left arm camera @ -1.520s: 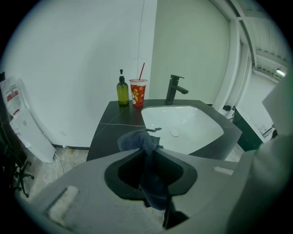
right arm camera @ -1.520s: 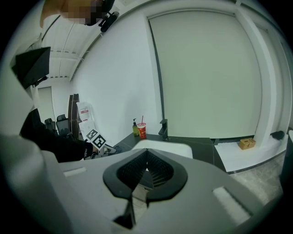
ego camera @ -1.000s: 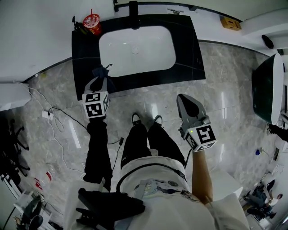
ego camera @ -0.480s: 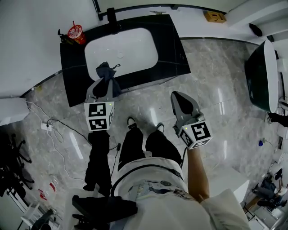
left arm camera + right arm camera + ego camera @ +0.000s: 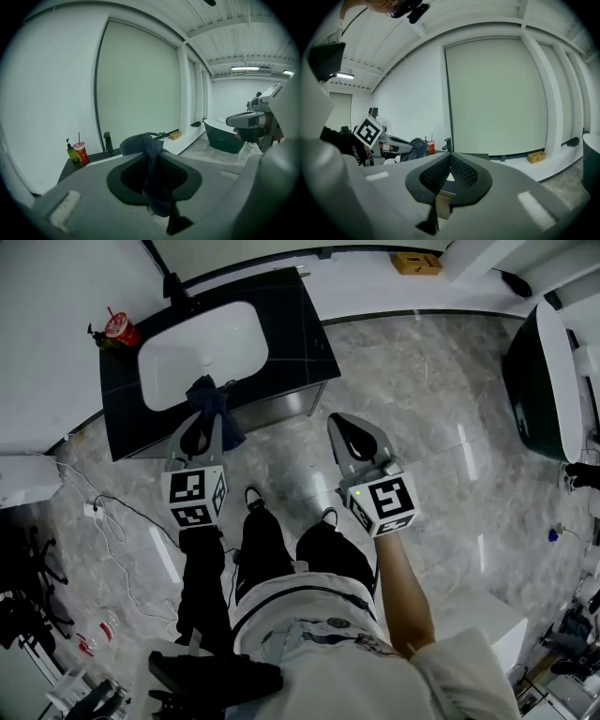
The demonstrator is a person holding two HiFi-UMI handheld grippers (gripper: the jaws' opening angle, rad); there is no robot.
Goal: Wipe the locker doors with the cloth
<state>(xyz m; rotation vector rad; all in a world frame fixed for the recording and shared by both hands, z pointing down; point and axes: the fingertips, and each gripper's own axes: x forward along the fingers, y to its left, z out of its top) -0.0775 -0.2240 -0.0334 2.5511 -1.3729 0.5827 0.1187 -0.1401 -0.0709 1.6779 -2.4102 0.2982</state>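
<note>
Dark cloth hangs pinched in left hand-held gripper; red cup illegible.

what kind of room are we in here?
Most likely a bathroom, possibly a showroom or test mock-up: a black vanity with a white basin and faucet, plus a dark freestanding bathtub on a marble-look floor.

Left gripper and right gripper: grey shells, black-lined jaws, white cubes with black square markers. Person wears black trousers, white top, black left sleeve.
</note>
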